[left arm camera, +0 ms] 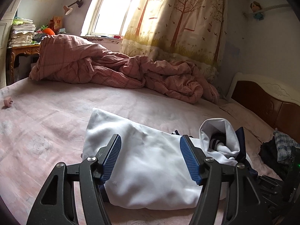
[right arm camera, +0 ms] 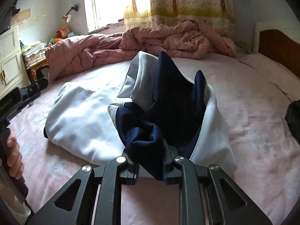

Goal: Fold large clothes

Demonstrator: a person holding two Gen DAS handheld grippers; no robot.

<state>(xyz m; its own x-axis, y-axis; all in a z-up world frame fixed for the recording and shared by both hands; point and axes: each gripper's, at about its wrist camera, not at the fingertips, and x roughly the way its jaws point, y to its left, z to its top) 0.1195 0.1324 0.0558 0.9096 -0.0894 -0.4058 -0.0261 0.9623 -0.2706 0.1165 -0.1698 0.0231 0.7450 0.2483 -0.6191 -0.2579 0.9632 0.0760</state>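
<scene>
The white and blue jacket [left arm camera: 150, 161] lies bunched on the pink bed [left arm camera: 46, 116], at 6 o'clock from the heaped quilt [left arm camera: 112, 69]. The right tongs [right arm camera: 150, 166] pinch a blue fold of it, jaws narrow. The left tongs [left arm camera: 151, 157] stand wide over the white part and hold nothing. I think it is best to lay the fold flat, then smooth it before letting go.

Rumpled pink quilt [left arm camera: 116, 69], tree-print curtain [left arm camera: 183, 22], wall lamp [left arm camera: 68, 9].
</scene>
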